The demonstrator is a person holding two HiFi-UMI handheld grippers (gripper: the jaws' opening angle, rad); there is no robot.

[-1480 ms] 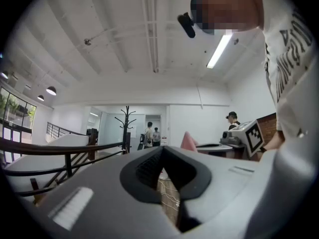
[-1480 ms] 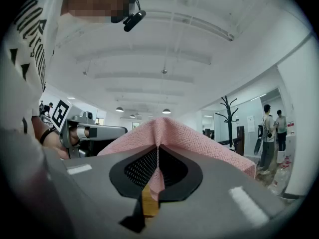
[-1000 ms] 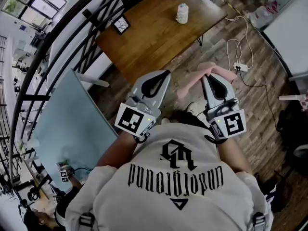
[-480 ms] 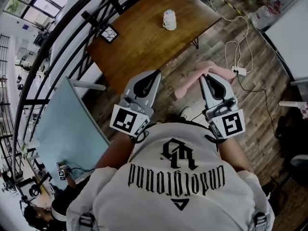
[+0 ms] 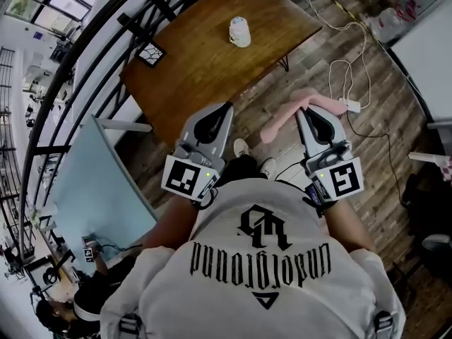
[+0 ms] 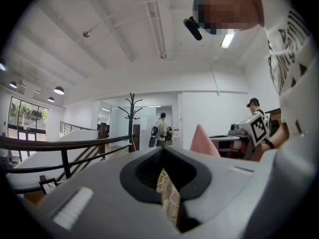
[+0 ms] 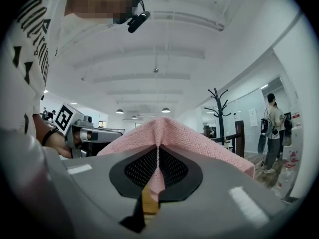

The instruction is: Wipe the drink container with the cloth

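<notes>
Risk: the pink open-weave cloth (image 7: 199, 143) is pinched only at one fold by the right gripper (image 5: 308, 111), whose jaws are clamped together on it, so it may slip free. Left gripper (image 5: 227, 106) is closed and empty. The white cylindrical drink container (image 5: 239, 32) stands on the wooden table (image 5: 205, 55), well apart from both grippers.

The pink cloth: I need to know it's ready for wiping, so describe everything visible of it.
The pink cloth looks soft and coarsely woven. A fold is pinched in the shut jaws of the right gripper, the rest draping over both jaw tips. From the head view it hangs above the wooden floor, clear of the table and the drink container.
</notes>
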